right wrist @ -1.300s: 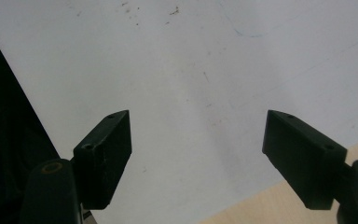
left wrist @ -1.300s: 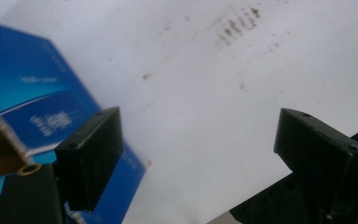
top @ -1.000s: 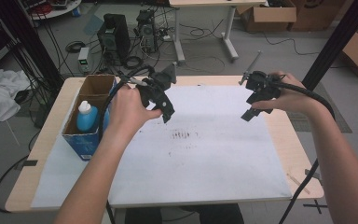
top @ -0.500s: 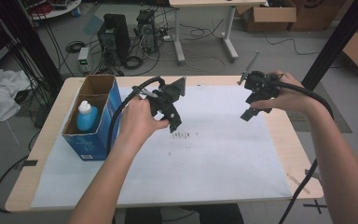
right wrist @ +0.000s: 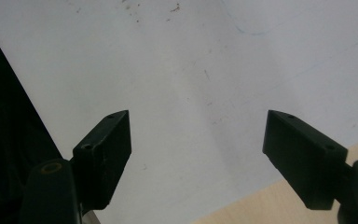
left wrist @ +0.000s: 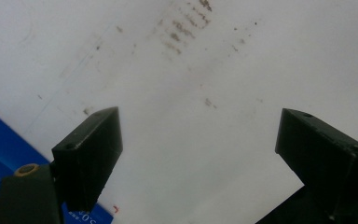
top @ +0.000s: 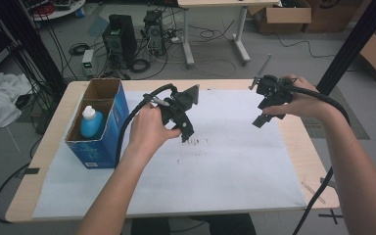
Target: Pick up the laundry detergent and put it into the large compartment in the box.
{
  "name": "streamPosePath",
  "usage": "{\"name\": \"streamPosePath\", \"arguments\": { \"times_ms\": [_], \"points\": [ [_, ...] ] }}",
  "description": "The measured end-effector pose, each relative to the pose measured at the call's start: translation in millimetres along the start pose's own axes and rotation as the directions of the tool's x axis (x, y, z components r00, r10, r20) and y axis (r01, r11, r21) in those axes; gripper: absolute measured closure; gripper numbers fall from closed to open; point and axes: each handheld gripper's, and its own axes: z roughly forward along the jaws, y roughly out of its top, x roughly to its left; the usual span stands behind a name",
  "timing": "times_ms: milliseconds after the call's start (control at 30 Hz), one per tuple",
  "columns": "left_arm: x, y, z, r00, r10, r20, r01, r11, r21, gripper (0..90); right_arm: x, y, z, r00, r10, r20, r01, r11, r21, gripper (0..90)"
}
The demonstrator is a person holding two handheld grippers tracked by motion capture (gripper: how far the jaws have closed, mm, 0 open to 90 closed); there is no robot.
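bottle upright in blue box (cap up); left gripper near.

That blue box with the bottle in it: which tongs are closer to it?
Left. The left tongs hang just right of the blue box; the right tongs are far across the paper.

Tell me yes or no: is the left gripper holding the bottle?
No: the left gripper hangs open and empty over the white sheet, while the bottle stands in the blue box.
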Motion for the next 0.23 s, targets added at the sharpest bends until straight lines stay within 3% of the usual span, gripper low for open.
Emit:
{"name": "streamPosePath", "arguments": {
  "times_ms": [233],
  "points": [
    [-0.7,-0.9,-0.6,0.9999,0.002,-0.012,-0.002,1.0,-0.004,15.4,2.1,1.7,-0.5,1.0,-0.003,0.003,0.003,1.0,0.004,23.5]
  ]
}}
